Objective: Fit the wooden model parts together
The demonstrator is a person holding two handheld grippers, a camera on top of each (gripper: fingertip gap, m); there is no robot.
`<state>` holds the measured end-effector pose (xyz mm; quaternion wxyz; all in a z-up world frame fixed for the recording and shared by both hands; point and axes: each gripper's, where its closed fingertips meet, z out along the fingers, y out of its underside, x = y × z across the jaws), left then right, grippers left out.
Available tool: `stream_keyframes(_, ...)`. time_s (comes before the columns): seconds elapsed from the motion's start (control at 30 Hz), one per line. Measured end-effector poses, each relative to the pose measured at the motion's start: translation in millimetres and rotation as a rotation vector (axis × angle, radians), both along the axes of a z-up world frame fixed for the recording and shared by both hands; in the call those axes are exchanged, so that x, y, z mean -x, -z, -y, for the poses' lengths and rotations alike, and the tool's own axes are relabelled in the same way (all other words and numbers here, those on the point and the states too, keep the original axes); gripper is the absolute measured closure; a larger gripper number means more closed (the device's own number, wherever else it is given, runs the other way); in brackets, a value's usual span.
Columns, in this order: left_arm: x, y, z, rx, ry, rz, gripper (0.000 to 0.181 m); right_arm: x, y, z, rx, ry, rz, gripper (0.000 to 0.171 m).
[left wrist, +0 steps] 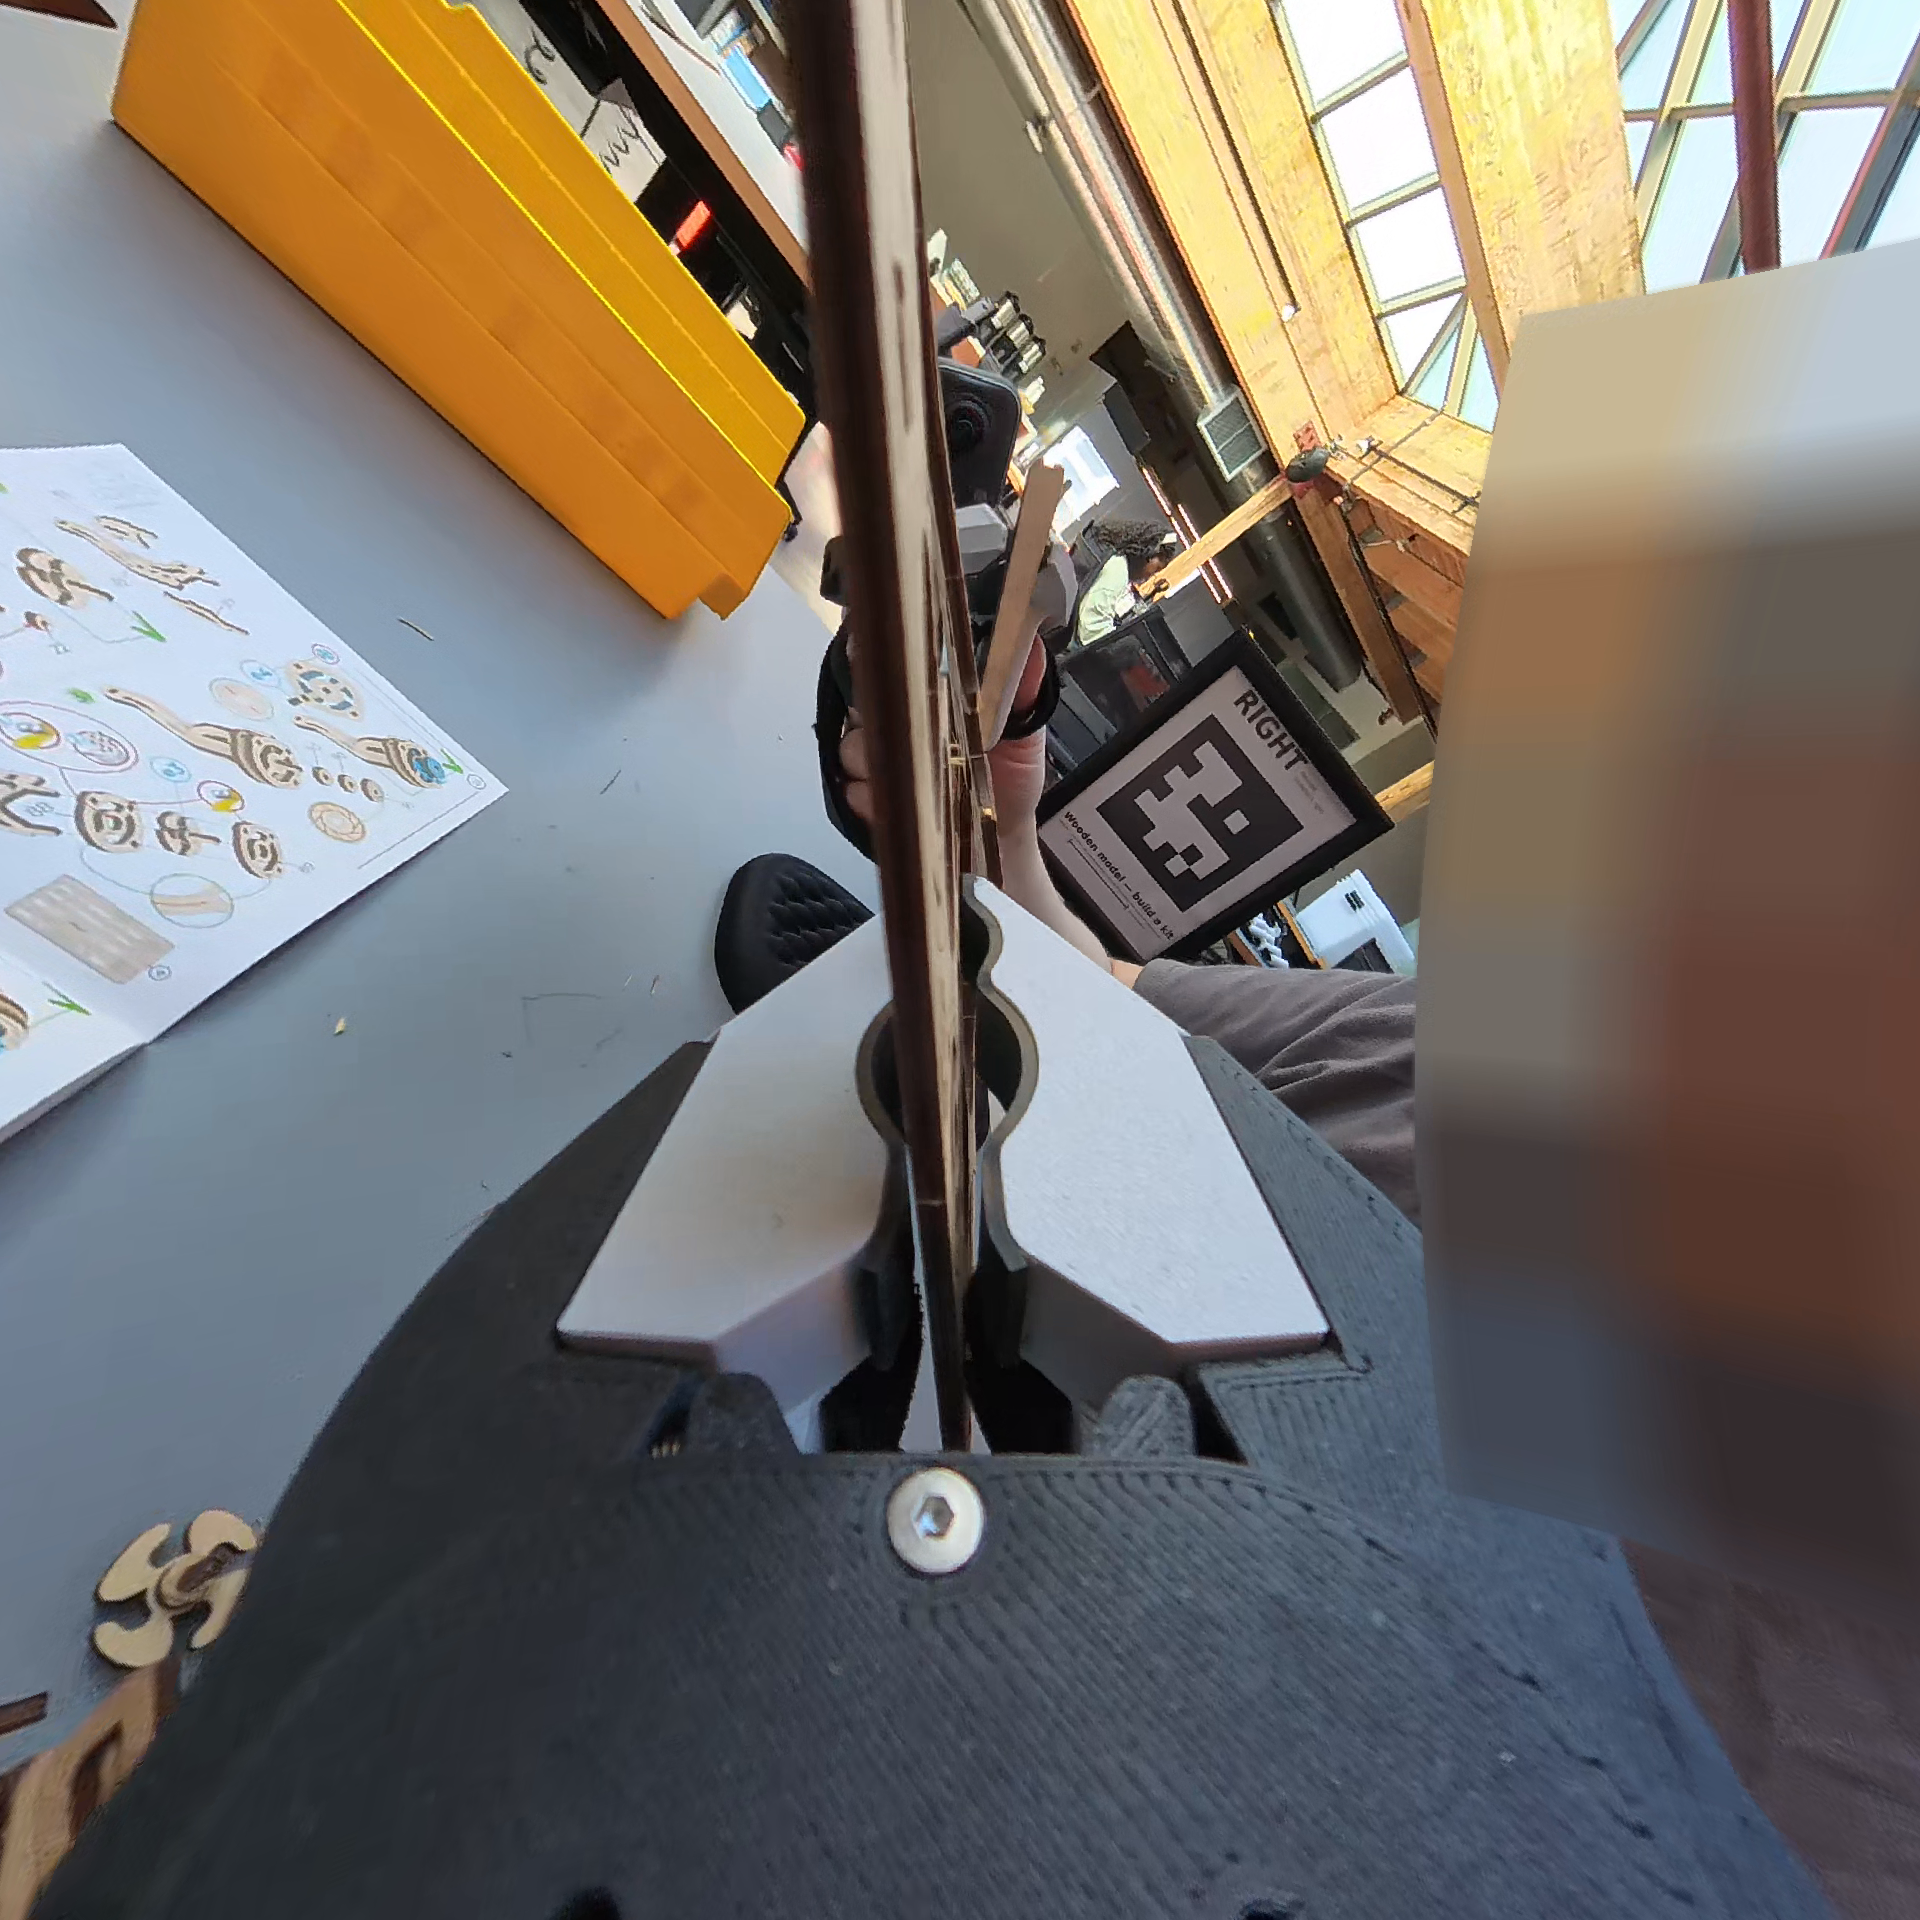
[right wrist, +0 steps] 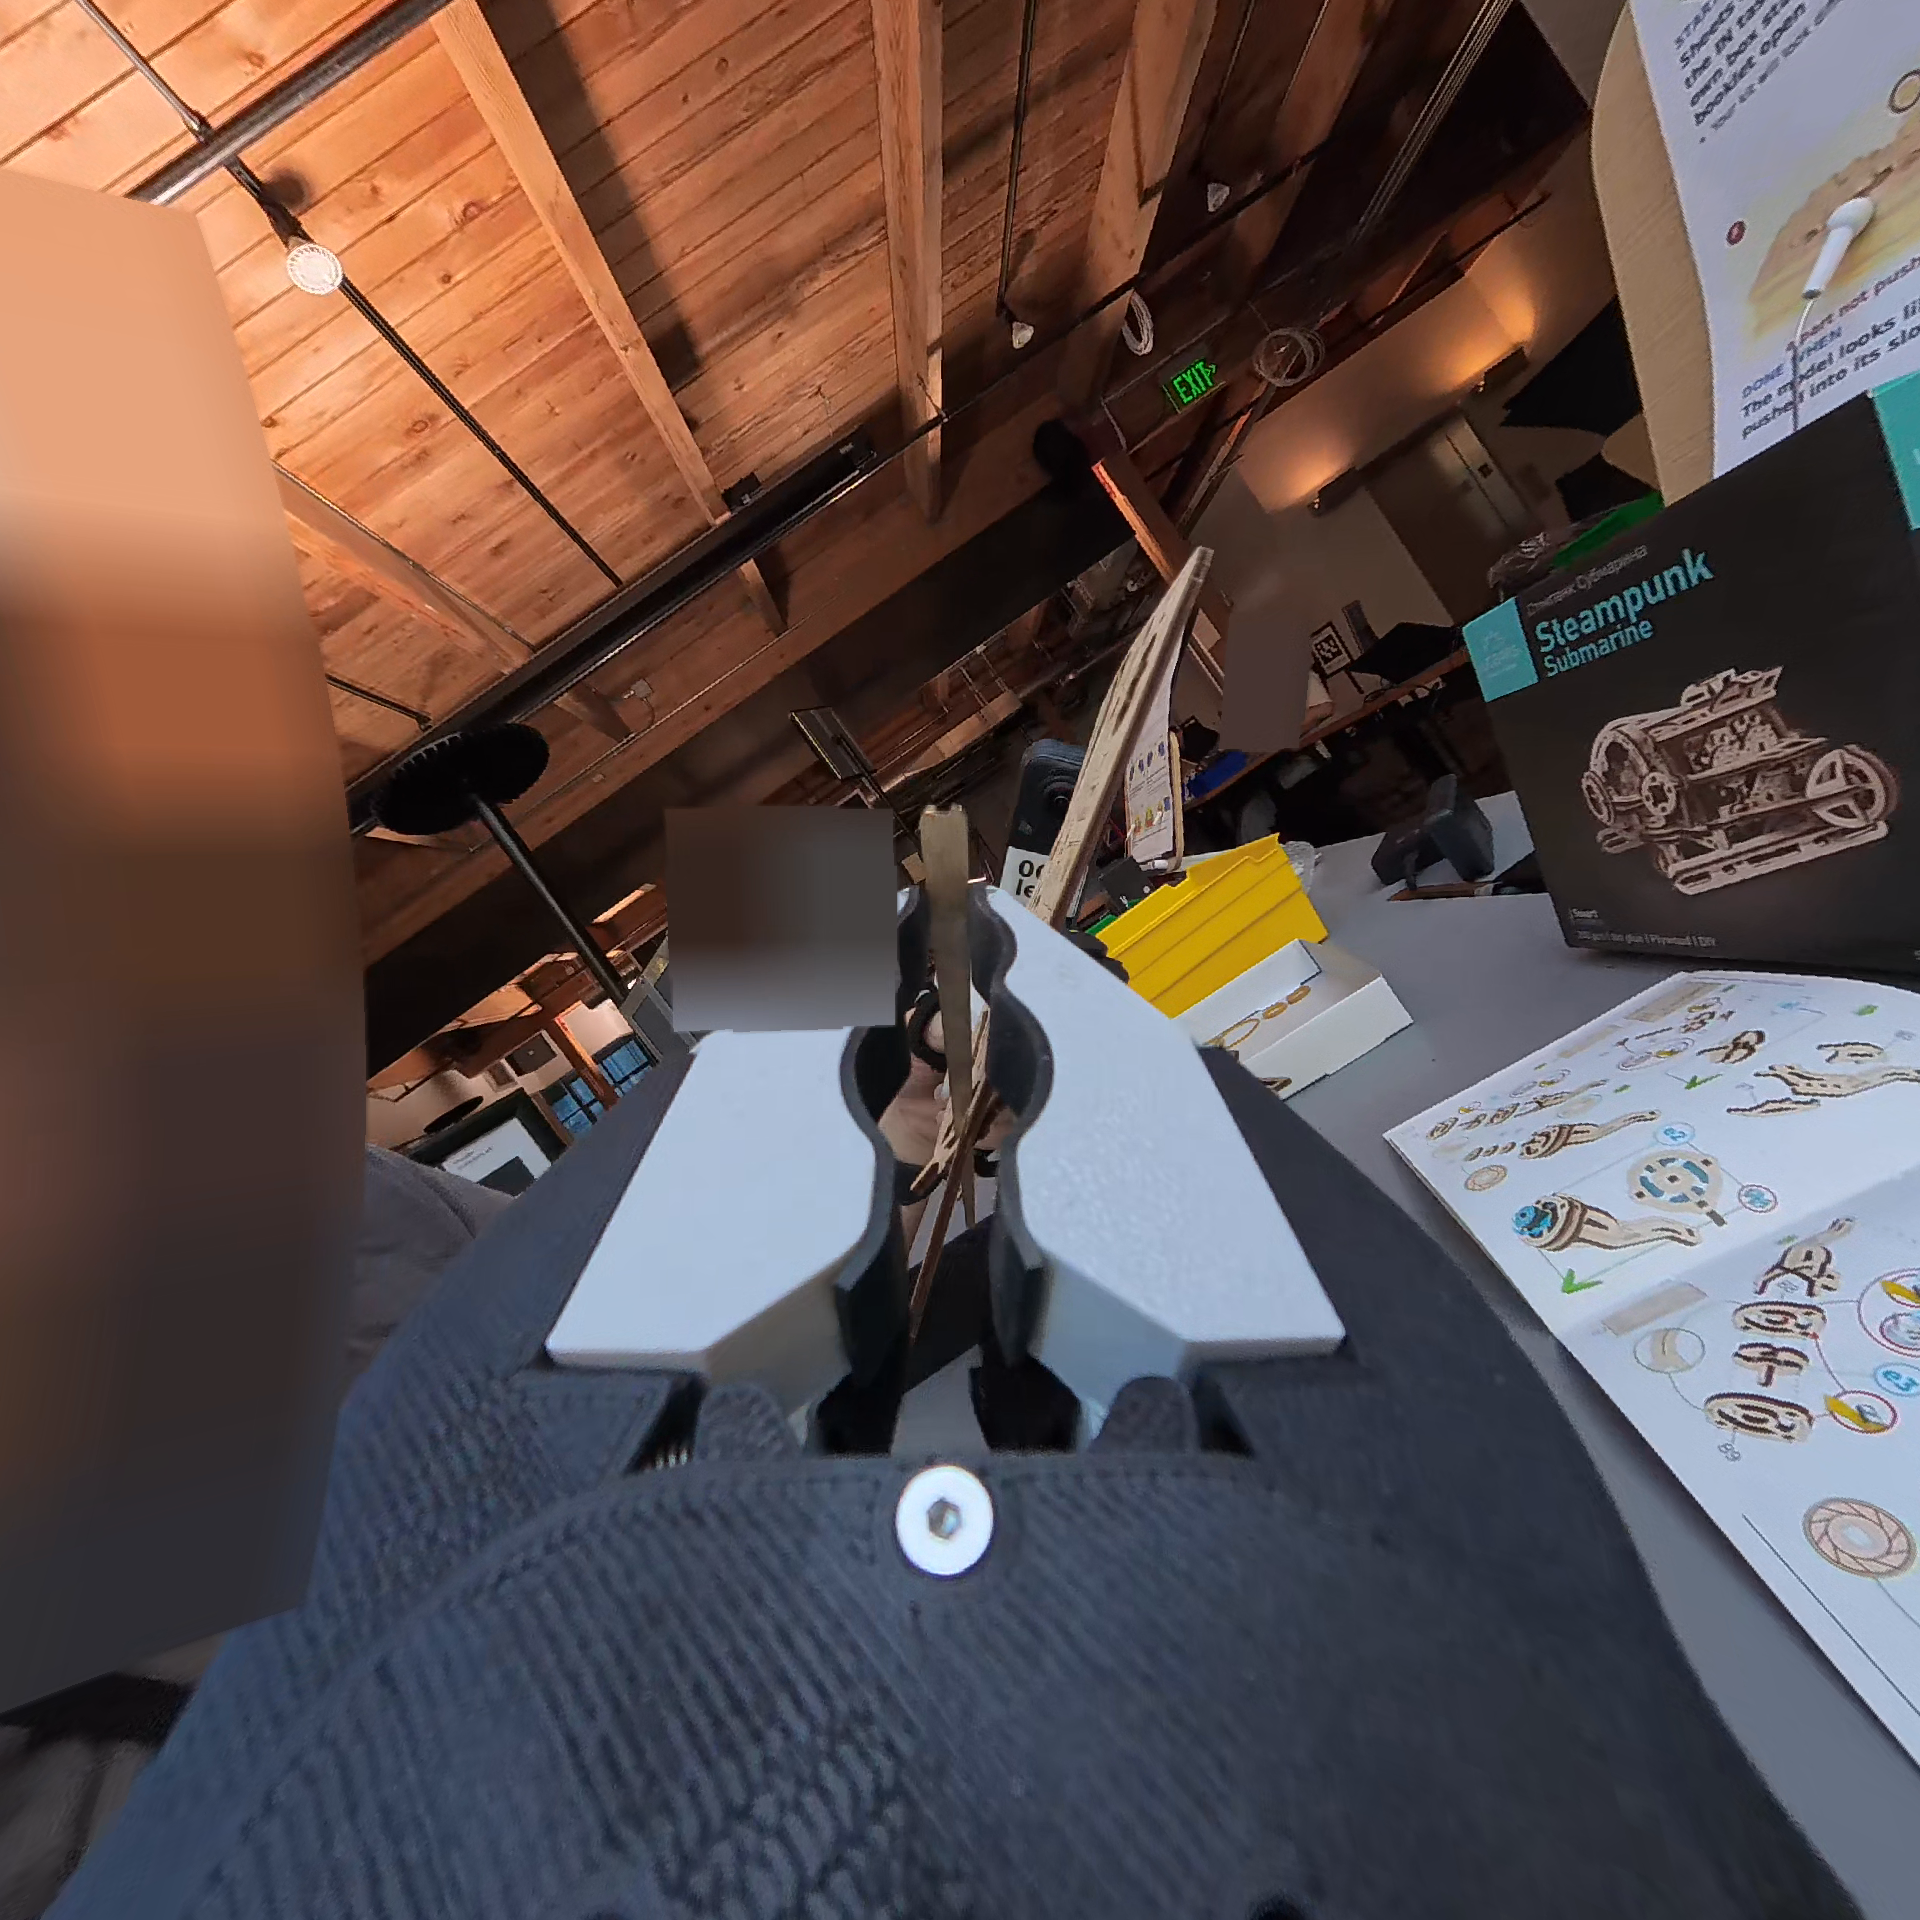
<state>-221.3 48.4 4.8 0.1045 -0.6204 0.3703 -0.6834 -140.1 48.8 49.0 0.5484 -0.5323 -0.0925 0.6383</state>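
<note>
My left gripper (left wrist: 930,914) is shut on a thin wooden sheet (left wrist: 883,416), seen edge-on and rising from the jaws past the top of the left wrist view. My right gripper (right wrist: 945,920) is shut on a narrow wooden strip (right wrist: 943,883) held upright at its fingertips. The strip also shows in the left wrist view (left wrist: 1023,582), just right of the sheet and close to it. The sheet shows in the right wrist view (right wrist: 1127,727), tilted, just beyond the strip. Both are held above the grey table (left wrist: 416,1039). I cannot tell whether sheet and strip touch.
An open instruction booklet (left wrist: 208,748) (right wrist: 1714,1195) lies on the table. Yellow bins (left wrist: 468,260) (right wrist: 1216,914) stand at the far side, with a white tray (right wrist: 1299,1018) of parts beside them. A dark kit box (right wrist: 1714,748), a framed marker sign (left wrist: 1216,800) and a small assembled wooden part (left wrist: 171,1584) are nearby. Left tips to right tips: about 10 centimeters.
</note>
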Motion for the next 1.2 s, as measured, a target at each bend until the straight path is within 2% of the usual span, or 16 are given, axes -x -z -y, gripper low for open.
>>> stream_keyframes(0.13,6,12,7,0.032,-0.035,0.006,0.181,8,7,5,0.007,-0.047,-0.011,0.165)
stream_keyframes(0.33,20,43,14,0.043,-0.078,-0.06,0.181,18,20,14,-0.096,-0.075,0.095,0.165)
stream_keyframes(0.57,24,53,19,0.064,-0.072,-0.054,0.181,32,37,18,-0.119,-0.083,0.236,0.166)
stream_keyframes(0.97,23,56,19,0.054,-0.084,-0.044,0.181,12,49,-2,0.141,-0.162,-0.086,0.166)
stream_keyframes(1.2,22,58,20,0.066,-0.085,-0.044,0.181,21,48,4,0.087,-0.163,-0.006,0.166)
